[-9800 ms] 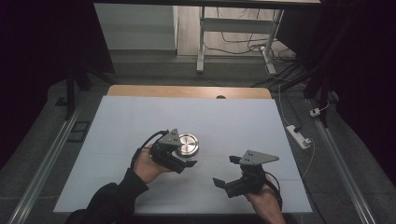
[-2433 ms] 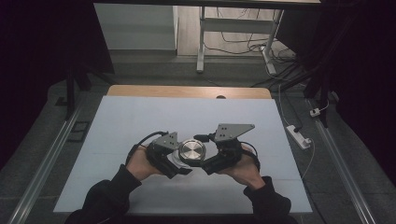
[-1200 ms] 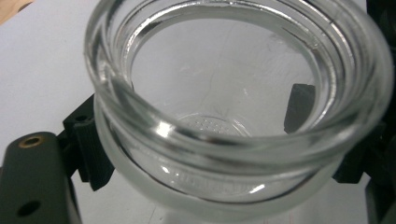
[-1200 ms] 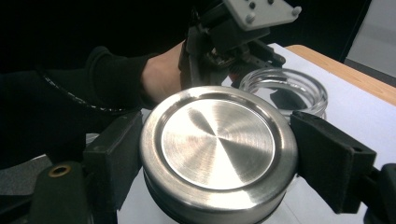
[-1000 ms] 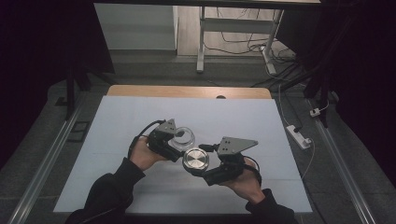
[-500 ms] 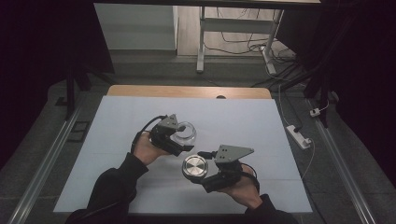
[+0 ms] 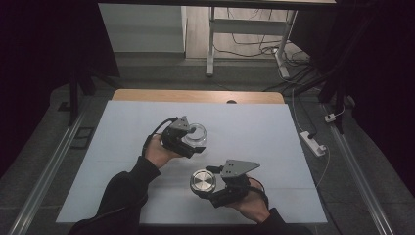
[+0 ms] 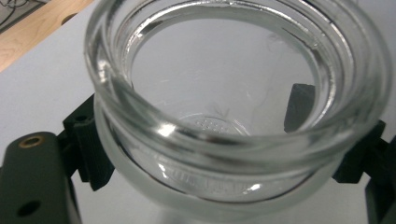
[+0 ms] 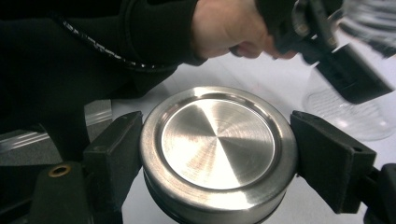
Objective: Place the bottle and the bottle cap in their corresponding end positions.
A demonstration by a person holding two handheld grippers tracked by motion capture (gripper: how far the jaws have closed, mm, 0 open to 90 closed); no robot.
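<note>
An open clear glass jar (image 7: 196, 134) sits between the jaws of my left gripper (image 7: 192, 141) near the middle of the table; in the left gripper view the jar (image 8: 233, 107) is pinched on both sides by the black pads. A round brushed-metal lid (image 7: 202, 182) is clamped in my right gripper (image 7: 209, 188), closer to the front edge. In the right gripper view the lid (image 9: 217, 151) lies flat between the two pads, and the other hand holds the jar (image 9: 355, 107) farther off at the upper right. Jar and lid are apart.
A white sheet (image 7: 264, 132) covers the table, with a wooden strip (image 7: 195, 96) along its far edge. A white power strip (image 7: 313, 142) lies on the floor off the right side. A desk frame (image 7: 211, 44) and cables stand beyond.
The right gripper has carried the lid away from the jar, toward the front edge and downward. The left gripper with the jar has shifted a little up and left in the high view.
</note>
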